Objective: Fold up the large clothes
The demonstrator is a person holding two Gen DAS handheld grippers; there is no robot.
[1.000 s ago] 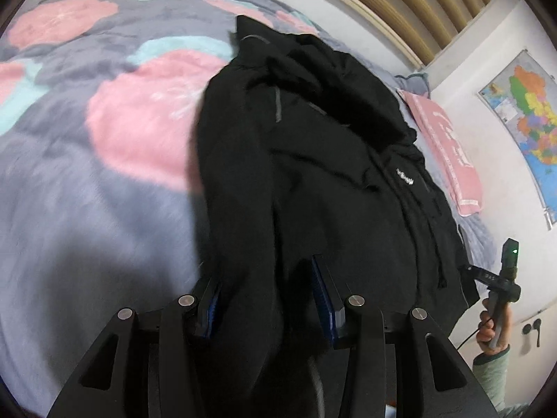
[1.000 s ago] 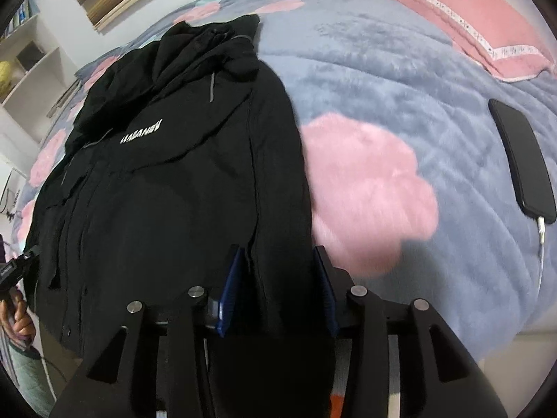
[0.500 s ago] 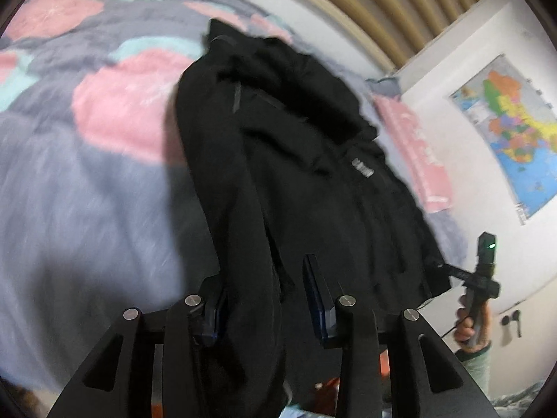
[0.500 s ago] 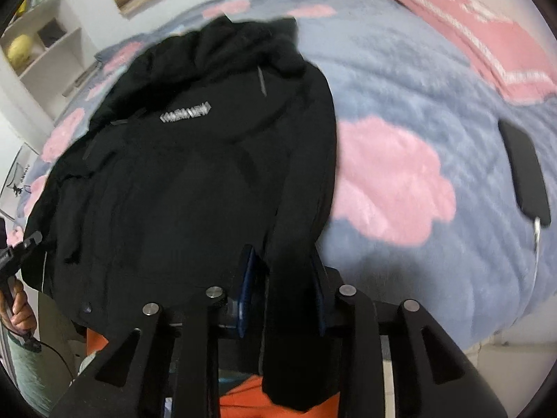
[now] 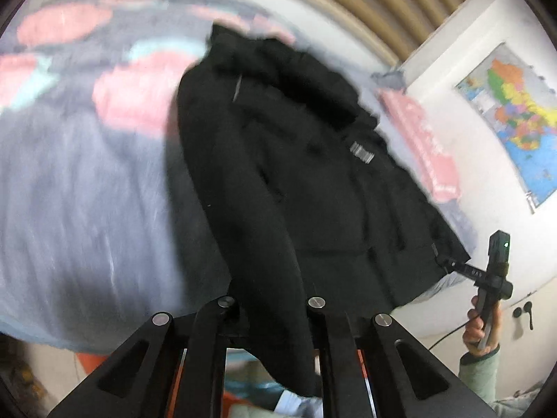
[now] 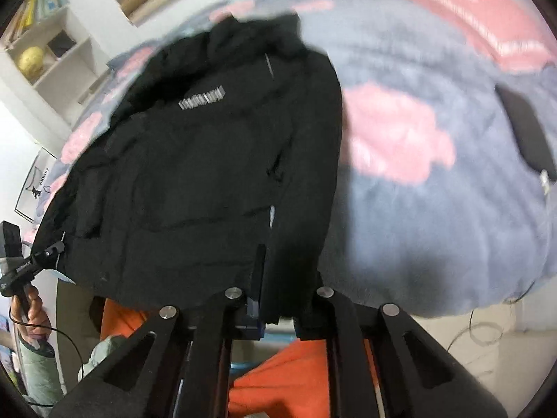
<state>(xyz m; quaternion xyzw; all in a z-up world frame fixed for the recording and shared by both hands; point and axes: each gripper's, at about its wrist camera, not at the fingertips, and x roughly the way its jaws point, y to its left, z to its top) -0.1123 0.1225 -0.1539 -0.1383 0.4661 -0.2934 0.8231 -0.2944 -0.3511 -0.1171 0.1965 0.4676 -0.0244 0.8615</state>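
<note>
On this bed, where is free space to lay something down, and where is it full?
Free: the blanket between the jacket and the phone, toward the near bed edge. Also the blanket on the jacket's other side in the left view. Crowded: the middle, under the jacket, and the corner with the pillow, just beyond the phone.

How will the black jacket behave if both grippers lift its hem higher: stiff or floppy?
Likely floppy: the black jacket already drapes limp below the left gripper. Probably fairly heavy; it looks padded and large. It may drag on the fleecy blanket, so the right gripper could slip.
</note>
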